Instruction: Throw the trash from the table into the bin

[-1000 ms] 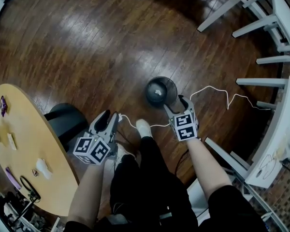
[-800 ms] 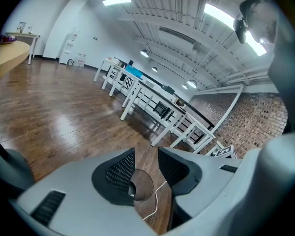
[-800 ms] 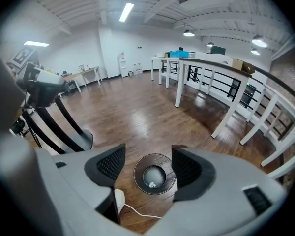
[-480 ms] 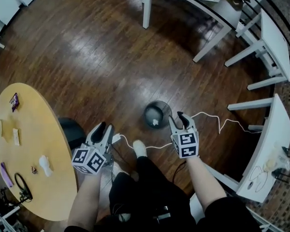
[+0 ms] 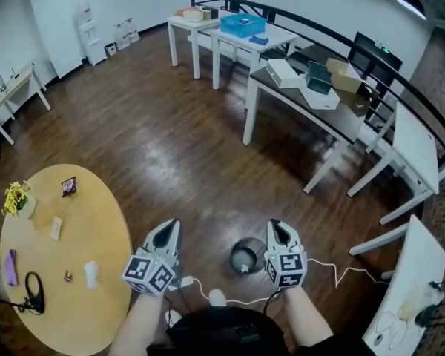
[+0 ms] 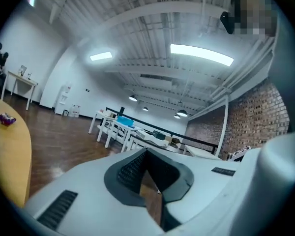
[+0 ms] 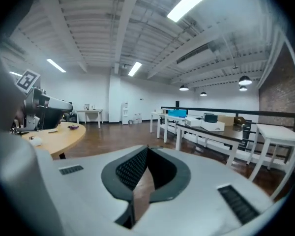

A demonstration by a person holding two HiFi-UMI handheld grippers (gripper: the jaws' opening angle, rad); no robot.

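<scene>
A dark round bin (image 5: 245, 256) stands on the wooden floor between my two grippers. At the left, the round wooden table (image 5: 111, 228) carries a purple wrapper (image 5: 68, 186), a beige scrap (image 5: 56, 227) and a white crumpled piece (image 5: 91, 274). My left gripper (image 5: 169, 232) is raised beside the table's near edge, and my right gripper (image 5: 276, 231) hangs just right of the bin. Both jaws have just been closing and are now shut with nothing between them, as the left gripper (image 6: 147, 156) and right gripper (image 7: 147, 151) views show. The wrapper (image 6: 6, 119) also shows far left.
Also on the table are yellow flowers (image 5: 15, 196), a purple strip (image 5: 11, 267) and a black loop (image 5: 31, 288). A white cable (image 5: 341, 273) trails on the floor at the right. White desks (image 5: 297, 87) with boxes line the railing at the back and right.
Both grippers have risen from low over the bin and now point about level. Their jaws, open before, have closed empty. The head view has lifted and now takes in the room.
</scene>
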